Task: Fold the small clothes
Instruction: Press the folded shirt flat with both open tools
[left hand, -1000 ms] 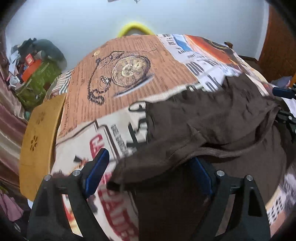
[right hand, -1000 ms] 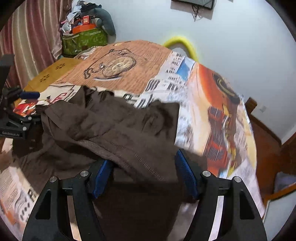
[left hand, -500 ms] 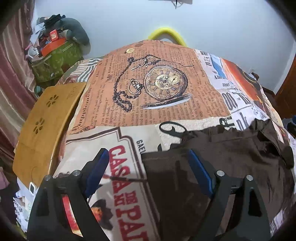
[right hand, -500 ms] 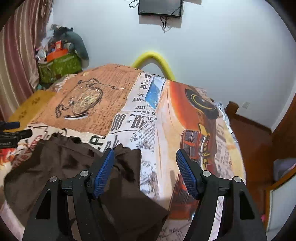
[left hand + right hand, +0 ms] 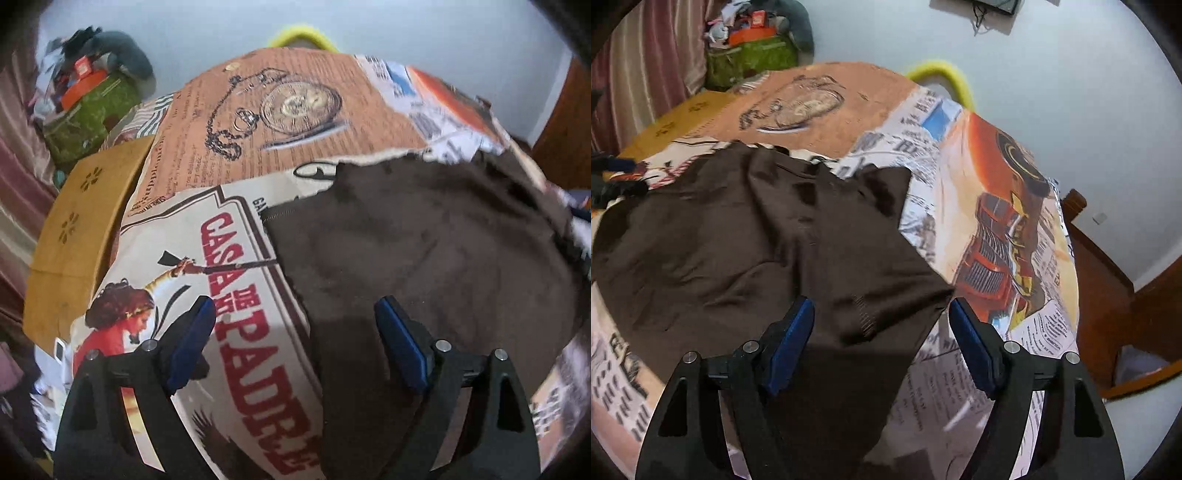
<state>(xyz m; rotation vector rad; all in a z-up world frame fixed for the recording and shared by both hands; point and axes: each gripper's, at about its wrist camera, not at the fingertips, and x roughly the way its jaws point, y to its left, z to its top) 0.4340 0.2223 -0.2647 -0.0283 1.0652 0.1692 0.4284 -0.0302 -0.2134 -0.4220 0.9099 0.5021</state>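
Observation:
A dark brown garment [image 5: 424, 258] lies spread out on the table's printed cloth [image 5: 207, 155]. My left gripper [image 5: 295, 343] hovers open over the garment's near left edge, which runs between its blue pads [image 5: 192, 347] without touching them. In the right wrist view the garment [image 5: 746, 236] shows creases and a folded flap at its far right. The jaws of my right gripper [image 5: 882, 332] are opening, and the garment's near right corner lies loose between them. My left gripper [image 5: 613, 177] shows at the far left edge of that view.
A yellow wooden stool [image 5: 74, 236] stands against the table's left side. A green bag piled with clutter [image 5: 750, 59] sits by a striped curtain [image 5: 639, 74]. A yellow hoop [image 5: 942, 74] rises behind the table, and brown wooden furniture [image 5: 1108, 280] stands to the right.
A second ago the garment hung bunched and lifted at both grippers. It now lies flat on the table, and both grippers have come down over its near corners with wider jaws.

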